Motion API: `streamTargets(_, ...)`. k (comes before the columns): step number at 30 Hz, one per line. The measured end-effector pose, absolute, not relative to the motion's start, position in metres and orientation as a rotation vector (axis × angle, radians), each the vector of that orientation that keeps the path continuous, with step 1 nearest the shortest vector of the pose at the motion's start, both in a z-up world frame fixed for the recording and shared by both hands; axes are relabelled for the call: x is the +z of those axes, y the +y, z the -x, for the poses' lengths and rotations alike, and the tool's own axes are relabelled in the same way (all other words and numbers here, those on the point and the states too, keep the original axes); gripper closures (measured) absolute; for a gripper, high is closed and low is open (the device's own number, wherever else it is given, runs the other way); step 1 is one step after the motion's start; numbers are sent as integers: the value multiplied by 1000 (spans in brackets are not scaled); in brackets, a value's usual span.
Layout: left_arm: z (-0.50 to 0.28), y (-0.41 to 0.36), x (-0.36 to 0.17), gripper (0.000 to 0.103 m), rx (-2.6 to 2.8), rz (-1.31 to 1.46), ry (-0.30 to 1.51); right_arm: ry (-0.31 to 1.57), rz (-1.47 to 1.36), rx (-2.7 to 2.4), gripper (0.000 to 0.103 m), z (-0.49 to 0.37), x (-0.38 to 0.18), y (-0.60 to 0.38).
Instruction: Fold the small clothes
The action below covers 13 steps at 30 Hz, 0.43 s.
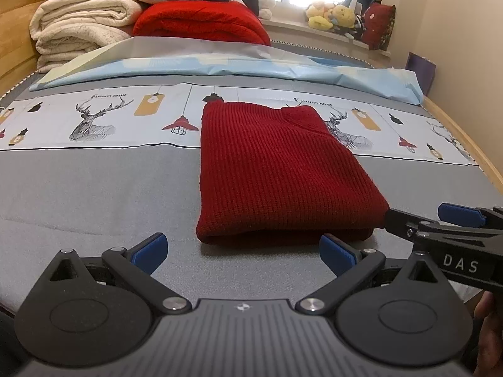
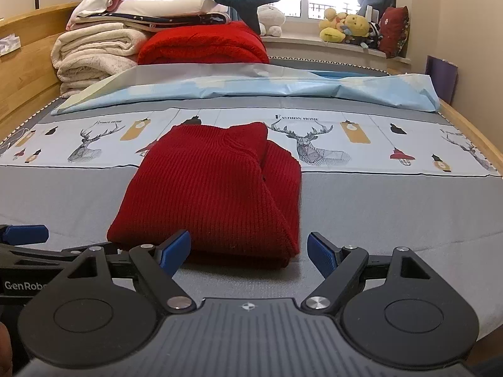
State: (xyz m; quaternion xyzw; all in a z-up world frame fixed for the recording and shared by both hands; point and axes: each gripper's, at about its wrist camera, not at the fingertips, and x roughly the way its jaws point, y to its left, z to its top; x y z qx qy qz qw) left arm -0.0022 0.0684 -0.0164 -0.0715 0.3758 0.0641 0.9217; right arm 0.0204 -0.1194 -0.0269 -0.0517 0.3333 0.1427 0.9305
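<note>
A dark red knitted sweater point(image 1: 276, 169) lies folded into a long rectangle on the grey bed sheet point(image 1: 94, 188). My left gripper point(image 1: 243, 253) is open just short of the sweater's near edge, nothing between its blue pads. The right gripper point(image 1: 440, 220) shows at the right edge of the left wrist view, close to the sweater's near right corner. In the right wrist view the same sweater point(image 2: 213, 188) lies ahead, and my right gripper point(image 2: 250, 253) is open in front of its near right corner, holding nothing. The left gripper's blue fingertip point(image 2: 26, 232) pokes in at the left.
Folded cream blankets point(image 1: 78, 28) and a red blanket point(image 1: 201, 22) are stacked at the far end, behind a light blue quilt point(image 1: 220, 69). Wooden bed rails point(image 1: 462, 135) run along both sides. Plush toys point(image 2: 345, 26) sit on the windowsill. A hand point(image 1: 490, 330) shows at the lower right.
</note>
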Motion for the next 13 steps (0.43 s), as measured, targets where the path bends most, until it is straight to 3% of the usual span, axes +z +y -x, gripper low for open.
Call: streamTargets(13,2,72,-17,0,133,159,772,685,102,294,21,-22,-28,-119)
